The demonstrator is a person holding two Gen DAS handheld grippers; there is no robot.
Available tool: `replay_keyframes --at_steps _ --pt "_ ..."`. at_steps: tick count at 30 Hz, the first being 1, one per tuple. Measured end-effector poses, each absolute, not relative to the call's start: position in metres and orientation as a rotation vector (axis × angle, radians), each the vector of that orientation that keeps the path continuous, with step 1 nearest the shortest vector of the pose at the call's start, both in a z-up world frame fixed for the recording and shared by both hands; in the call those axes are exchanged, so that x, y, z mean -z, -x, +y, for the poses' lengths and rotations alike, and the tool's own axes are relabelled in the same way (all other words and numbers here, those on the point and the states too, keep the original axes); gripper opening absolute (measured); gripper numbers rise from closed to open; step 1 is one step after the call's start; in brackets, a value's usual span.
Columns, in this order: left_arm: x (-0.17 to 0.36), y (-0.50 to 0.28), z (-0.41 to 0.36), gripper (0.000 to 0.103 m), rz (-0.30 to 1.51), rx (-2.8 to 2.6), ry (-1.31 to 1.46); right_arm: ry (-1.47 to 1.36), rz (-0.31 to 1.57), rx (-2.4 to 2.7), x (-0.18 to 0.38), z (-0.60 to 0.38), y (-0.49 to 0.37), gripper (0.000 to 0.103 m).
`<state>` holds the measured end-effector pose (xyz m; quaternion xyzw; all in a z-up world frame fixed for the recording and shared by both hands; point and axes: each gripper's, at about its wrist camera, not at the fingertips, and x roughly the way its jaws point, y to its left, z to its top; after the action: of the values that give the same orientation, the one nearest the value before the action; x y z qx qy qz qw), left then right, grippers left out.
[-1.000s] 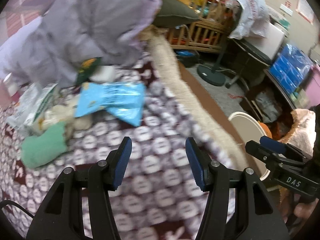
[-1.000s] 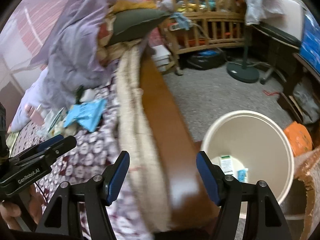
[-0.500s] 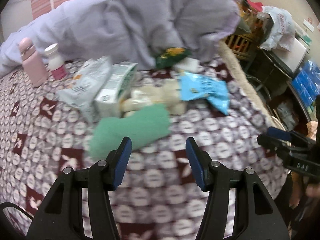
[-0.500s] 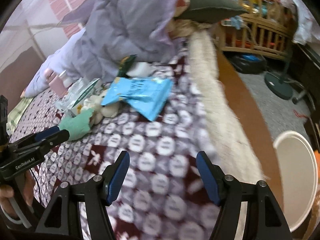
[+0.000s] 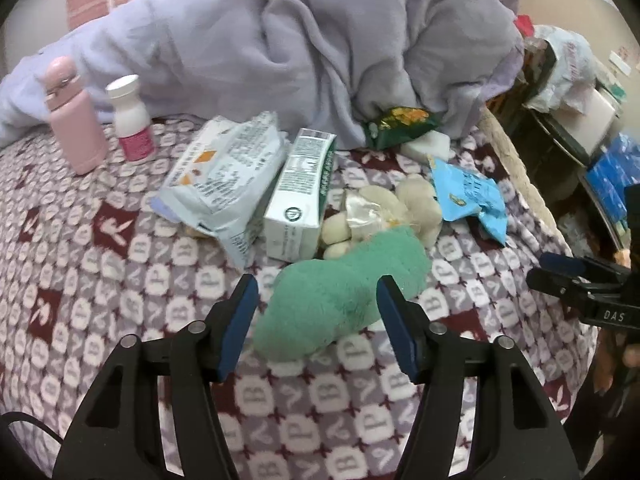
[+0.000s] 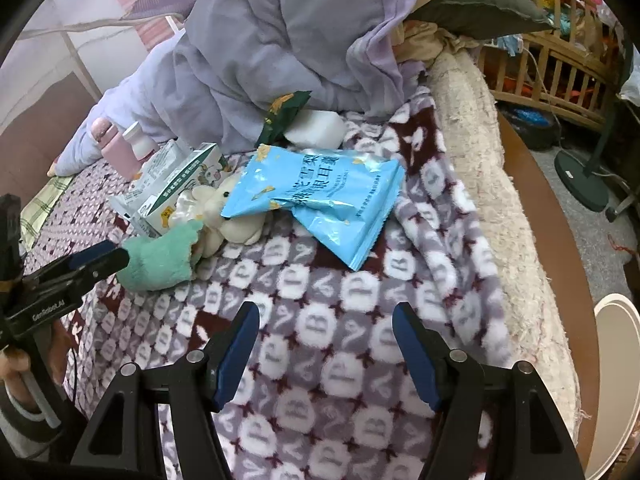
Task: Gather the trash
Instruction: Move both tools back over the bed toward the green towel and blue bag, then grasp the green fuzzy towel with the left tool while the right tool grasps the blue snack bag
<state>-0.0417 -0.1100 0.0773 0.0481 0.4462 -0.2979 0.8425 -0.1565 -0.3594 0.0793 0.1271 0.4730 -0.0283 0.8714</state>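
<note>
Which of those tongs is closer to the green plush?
Left. The left tongs, just opening wider, sit right over the green plush; the right tongs hang off to its side, over bare blanket.

Black left gripper [image 5: 314, 308] with blue pads [image 5: 240, 320]; right gripper [image 6: 326, 344] alike; grey sleeve [image 6: 24, 420].

Support: bed covered by a maroon-and-grey patterned fleece blanket [image 5: 120, 264]. Lying directly on it:
- green plush item [image 5: 344, 300], nearest the camera
- cream plush toy [image 5: 412, 204], touching the green one
- green-and-white carton [image 5: 300, 196] on its side
- white snack bag [image 5: 224, 176], against the carton
- blue snack bag [image 6: 320, 196]
- dark green wrapper [image 5: 400, 124]
- white block [image 5: 428, 146]
- pink bottle [image 5: 74, 120] and white bottle [image 5: 132, 120], upright
- heaped lavender quilt [image 5: 320, 40] at the far side
</note>
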Motion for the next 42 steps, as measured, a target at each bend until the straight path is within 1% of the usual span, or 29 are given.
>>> replay_keyframes --at_steps 4,6,15,17,21,25,26,28,29,30,32,35,38,42 --pt "-0.071 0.038 -0.117 0.063 0.966 0.693 -0.107 -0.261 0.998 0.061 -0.077 -0.357 0.155 0.067" --pt "-0.071 0.041 -0.123 0.066 0.947 0.706 -0.145 -0.268 0.997 0.06 -0.076 -0.358 0.155 0.067" --pt "-0.066 0.045 -0.138 0.067 0.926 0.677 -0.256 -0.278 0.998 0.069 -0.075 -0.365 0.156 0.067" --pt "-0.064 0.046 -0.141 0.068 0.917 0.67 -0.288 -0.28 0.997 0.071 -0.075 -0.367 0.155 0.067" --pt "-0.057 0.049 -0.152 0.074 0.898 0.659 -0.377 -0.283 0.986 0.068 -0.077 -0.372 0.153 0.067" --pt "-0.048 0.053 -0.163 0.074 0.878 0.635 -0.486 -0.251 0.977 0.052 -0.08 -0.376 0.142 0.067" --pt "-0.047 0.053 -0.164 0.074 0.885 0.629 -0.489 -0.235 0.976 0.043 -0.082 -0.377 0.137 0.067" --pt "-0.05 0.052 -0.161 0.063 0.903 0.625 -0.456 -0.205 0.975 0.035 -0.084 -0.379 0.128 0.067" --pt "-0.052 0.05 -0.157 0.053 0.913 0.617 -0.438 -0.186 0.978 0.038 -0.086 -0.38 0.122 0.067" --pt "-0.056 0.048 -0.152 0.046 0.93 0.614 -0.409 -0.177 0.975 0.042 -0.088 -0.383 0.116 0.067" --pt "-0.062 0.044 -0.141 0.04 0.968 0.613 -0.342 -0.191 0.962 0.044 -0.094 -0.389 0.105 0.067" --pt "-0.067 0.042 -0.126 0.036 1.02 0.599 -0.255 -0.195 0.935 0.107 -0.102 -0.401 0.086 0.067" --pt "-0.071 0.041 -0.112 0.035 1.061 0.574 -0.186 -0.089 0.935 0.234 -0.103 -0.407 0.061 0.067" --pt "-0.077 0.047 -0.101 0.035 1.095 0.542 -0.142 0.019 1.015 0.293 -0.085 -0.409 0.036 0.067"
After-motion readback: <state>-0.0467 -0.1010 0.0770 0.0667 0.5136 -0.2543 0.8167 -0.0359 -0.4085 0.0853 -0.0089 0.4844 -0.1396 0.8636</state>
